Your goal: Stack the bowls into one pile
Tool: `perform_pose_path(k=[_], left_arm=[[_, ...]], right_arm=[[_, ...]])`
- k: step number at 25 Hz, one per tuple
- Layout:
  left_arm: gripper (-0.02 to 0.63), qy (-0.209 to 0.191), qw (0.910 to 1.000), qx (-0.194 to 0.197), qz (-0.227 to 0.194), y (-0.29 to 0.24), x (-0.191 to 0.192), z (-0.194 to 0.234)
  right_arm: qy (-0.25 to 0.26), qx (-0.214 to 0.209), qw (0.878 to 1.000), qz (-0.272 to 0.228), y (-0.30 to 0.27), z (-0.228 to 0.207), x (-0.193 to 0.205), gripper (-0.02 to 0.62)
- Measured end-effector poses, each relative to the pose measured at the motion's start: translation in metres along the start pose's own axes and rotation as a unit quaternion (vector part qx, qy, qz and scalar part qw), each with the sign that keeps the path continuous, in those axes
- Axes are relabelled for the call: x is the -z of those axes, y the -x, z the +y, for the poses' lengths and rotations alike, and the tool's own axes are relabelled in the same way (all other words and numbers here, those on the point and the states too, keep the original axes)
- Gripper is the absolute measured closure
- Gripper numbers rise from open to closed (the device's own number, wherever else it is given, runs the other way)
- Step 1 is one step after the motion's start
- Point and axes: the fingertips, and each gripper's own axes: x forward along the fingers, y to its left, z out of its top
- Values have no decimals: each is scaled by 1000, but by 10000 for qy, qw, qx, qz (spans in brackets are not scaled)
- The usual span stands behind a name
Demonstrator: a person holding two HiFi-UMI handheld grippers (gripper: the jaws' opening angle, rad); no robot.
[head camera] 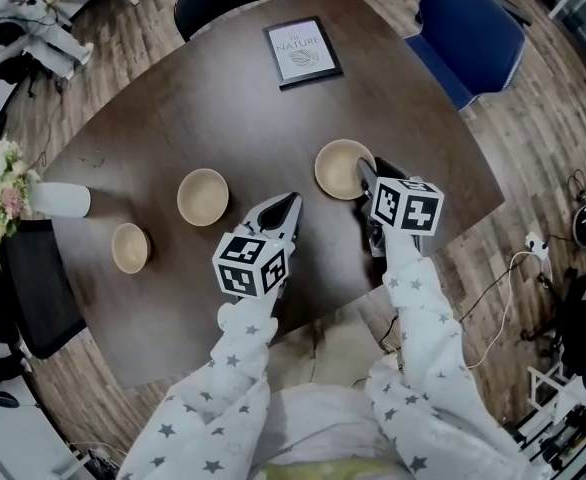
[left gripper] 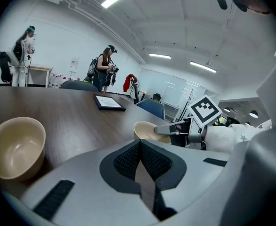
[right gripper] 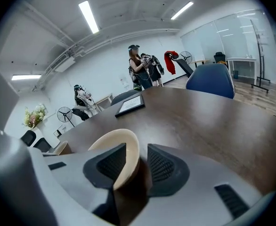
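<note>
The right gripper [head camera: 365,176] was down at the right-hand bowl [head camera: 338,166], jaws spread wide with the near rim standing between them: one jaw inside the bowl, one outside, nothing clamped. The left gripper [head camera: 289,204] hung between that bowl and the middle bowl [head camera: 202,196], its jaws pressed together on nothing. The smallest bowl [head camera: 130,247] sat furthest left, near a white vase [head camera: 61,200]. All three bowls lay apart on the dark table [head camera: 223,98], none stacked.
</note>
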Motion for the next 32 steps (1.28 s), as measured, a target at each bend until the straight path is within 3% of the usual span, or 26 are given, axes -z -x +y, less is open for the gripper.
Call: perform_pose_path(k=[9,22,32], left_arm=[[581,110,9999,-103,-76,6,-1,4],[581,234,9980,-433,-385,24,-8,9],[580,378,9921,-913,-776,62,-11,21]], right_arm=[[-12,214,9996,180,-4,1,3,554],[-193,-142,9997,2,0,19,-9,555],[-96,-620,9980,-80,2,60,-15,555]])
